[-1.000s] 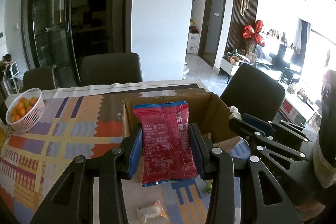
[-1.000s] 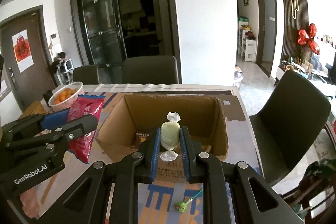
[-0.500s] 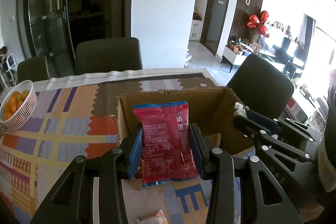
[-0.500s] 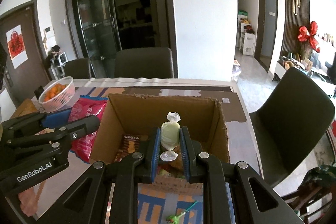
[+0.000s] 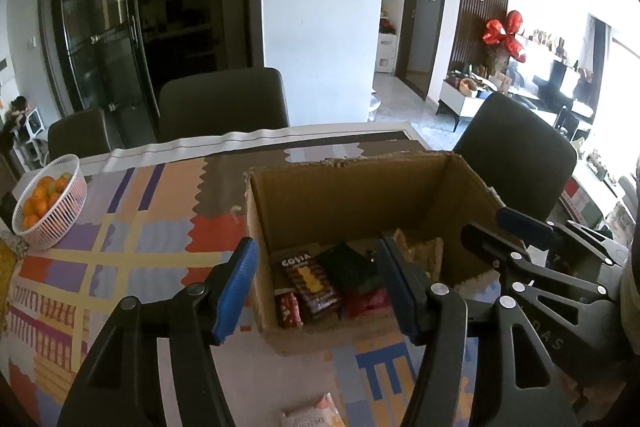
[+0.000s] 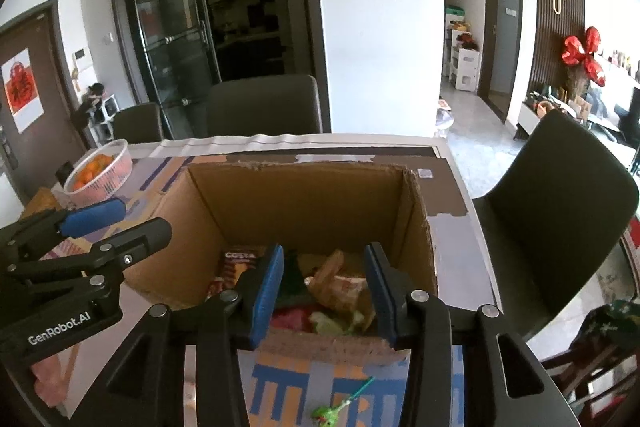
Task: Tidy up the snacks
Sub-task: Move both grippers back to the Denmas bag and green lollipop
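With both sets of fingers standing apart and empty, the left gripper (image 5: 314, 287) and right gripper (image 6: 324, 291) are hovering over the cardboard box (image 6: 416, 211) holding most snacks, while a wrapped snack (image 5: 312, 414) and a green candy (image 6: 325, 415) are waiting on the surface (image 5: 132, 259) at 6 o'clock.

box top: cardboard box (image 5: 360, 199) stood open, upper half free | floor: snack packets (image 5: 316, 283) covered it | flank: fruit basket (image 5: 50, 207) well apart on worktop (image 5: 140, 227)
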Action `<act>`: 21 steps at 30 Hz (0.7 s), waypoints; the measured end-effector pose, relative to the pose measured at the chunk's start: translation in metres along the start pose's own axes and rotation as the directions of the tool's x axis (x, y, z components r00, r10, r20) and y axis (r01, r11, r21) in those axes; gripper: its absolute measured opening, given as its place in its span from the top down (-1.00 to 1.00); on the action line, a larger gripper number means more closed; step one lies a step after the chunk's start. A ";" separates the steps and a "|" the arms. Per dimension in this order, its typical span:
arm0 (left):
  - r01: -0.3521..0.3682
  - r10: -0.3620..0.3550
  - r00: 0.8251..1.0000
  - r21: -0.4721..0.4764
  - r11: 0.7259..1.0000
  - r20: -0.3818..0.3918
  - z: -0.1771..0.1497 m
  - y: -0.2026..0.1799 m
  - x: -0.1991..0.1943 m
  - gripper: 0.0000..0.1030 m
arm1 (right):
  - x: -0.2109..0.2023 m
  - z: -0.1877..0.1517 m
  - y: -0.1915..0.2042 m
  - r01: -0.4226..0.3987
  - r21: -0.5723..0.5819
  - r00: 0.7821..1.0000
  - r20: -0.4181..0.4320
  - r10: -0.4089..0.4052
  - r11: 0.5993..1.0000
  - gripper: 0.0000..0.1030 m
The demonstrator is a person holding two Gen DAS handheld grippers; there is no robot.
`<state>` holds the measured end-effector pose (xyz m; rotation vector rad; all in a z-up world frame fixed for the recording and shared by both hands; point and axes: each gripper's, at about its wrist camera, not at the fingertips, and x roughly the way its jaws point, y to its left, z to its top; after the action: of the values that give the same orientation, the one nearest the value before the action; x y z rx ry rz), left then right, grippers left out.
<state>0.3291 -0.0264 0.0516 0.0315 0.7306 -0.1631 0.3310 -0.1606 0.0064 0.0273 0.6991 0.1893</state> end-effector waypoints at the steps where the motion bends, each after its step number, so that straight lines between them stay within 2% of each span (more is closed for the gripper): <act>1: 0.001 -0.001 1.000 0.001 1.000 0.004 -0.002 0.000 -0.003 -0.19 | -0.004 -0.003 0.001 0.000 0.000 1.000 0.002 0.000 1.000 0.16; 16: 0.014 -0.015 0.997 0.015 1.000 0.072 -0.033 0.001 -0.064 -0.24 | -0.050 -0.025 0.009 -0.020 0.040 0.999 0.051 0.018 0.999 0.15; 18: 0.014 -0.016 0.997 0.016 1.000 0.076 -0.040 0.001 -0.070 -0.25 | -0.056 -0.030 0.012 -0.023 0.042 0.998 0.056 0.020 0.999 0.06; 21: 0.008 -0.009 0.997 0.017 1.000 0.076 -0.051 0.002 -0.077 -0.27 | -0.062 -0.037 0.014 -0.024 0.049 0.998 0.062 0.021 0.999 0.04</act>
<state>0.2395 -0.0092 0.0651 0.0383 0.6533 -0.1779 0.2581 -0.1597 0.0188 0.0878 0.6419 0.1919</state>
